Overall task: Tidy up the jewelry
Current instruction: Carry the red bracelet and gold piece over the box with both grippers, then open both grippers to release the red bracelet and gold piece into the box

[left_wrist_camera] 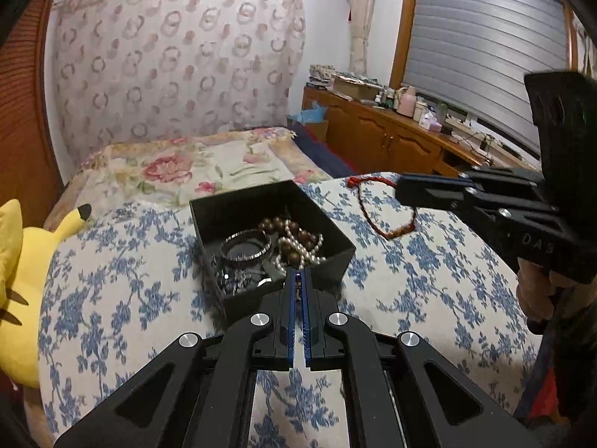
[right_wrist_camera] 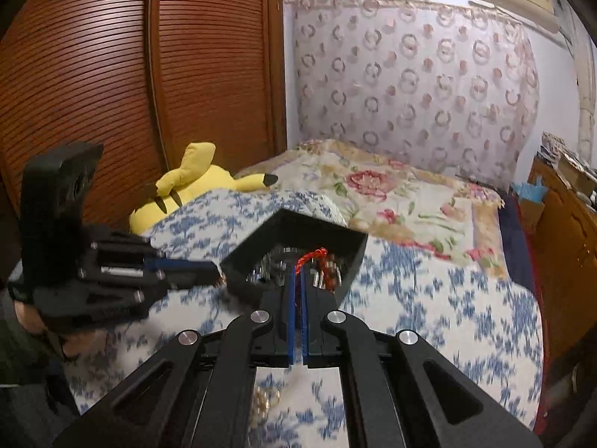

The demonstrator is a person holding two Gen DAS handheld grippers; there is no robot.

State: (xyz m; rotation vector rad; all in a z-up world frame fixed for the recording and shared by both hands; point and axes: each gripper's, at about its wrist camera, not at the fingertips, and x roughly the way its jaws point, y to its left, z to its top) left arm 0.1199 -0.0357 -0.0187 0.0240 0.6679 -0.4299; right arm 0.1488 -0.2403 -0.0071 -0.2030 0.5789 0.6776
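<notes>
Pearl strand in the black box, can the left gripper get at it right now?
Probably, once freed: the pearl strand lies uncovered in the open black box just beyond the left gripper, but its jaws look shut on a small metallic piece.

My work surface is a bed (left_wrist_camera: pixel 112 298) under a blue-flowered white cover. A black open box (left_wrist_camera: pixel 328 257) sits directly on it. Near my right gripper, a gold trinket (right_wrist_camera: pixel 266 399) lies on the cover. A yellow plush (left_wrist_camera: pixel 22 280) rests at the bed's edge.
</notes>
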